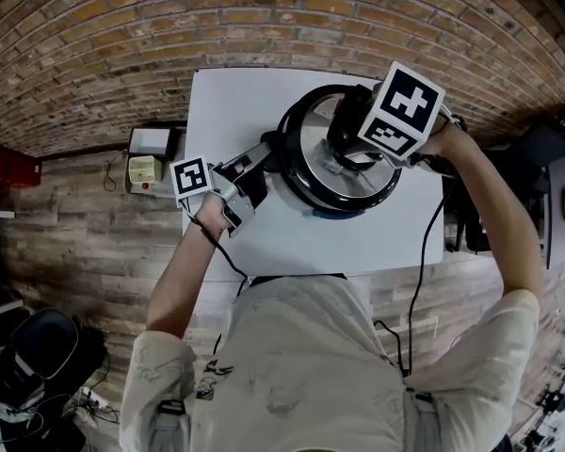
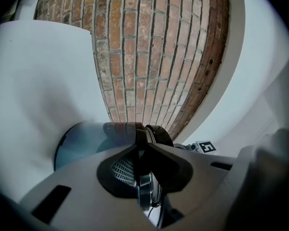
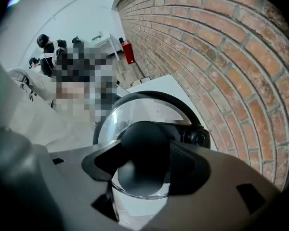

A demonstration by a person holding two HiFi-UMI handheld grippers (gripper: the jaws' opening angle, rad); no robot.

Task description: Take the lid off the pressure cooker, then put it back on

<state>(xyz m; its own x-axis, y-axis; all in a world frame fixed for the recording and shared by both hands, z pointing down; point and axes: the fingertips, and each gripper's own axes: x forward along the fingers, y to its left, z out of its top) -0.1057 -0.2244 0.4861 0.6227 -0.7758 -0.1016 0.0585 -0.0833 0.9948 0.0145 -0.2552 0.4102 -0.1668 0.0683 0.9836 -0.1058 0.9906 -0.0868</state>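
Observation:
The steel pressure cooker [image 1: 301,188] stands on the white table [image 1: 226,102]. My right gripper [image 1: 350,144] points down over it, shut on the black knob [image 3: 142,153] of the glass lid [image 3: 135,114]. The lid [image 1: 325,163] hangs tilted over the pot's mouth. Whether it rests on the rim I cannot tell. A black valve [image 3: 197,137] sits on the lid's rim. My left gripper [image 1: 256,166] reaches in from the left, shut on the cooker's thin black side handle [image 2: 144,189]. The pot's steel wall [image 2: 82,138] shows just beyond my left gripper [image 2: 142,165].
A brick wall runs behind the table. On the wooden floor to the left stand a small white box [image 1: 149,156] and a red case [image 1: 5,166]. Cables trail from both grippers. People [image 3: 48,52] are far off in the room.

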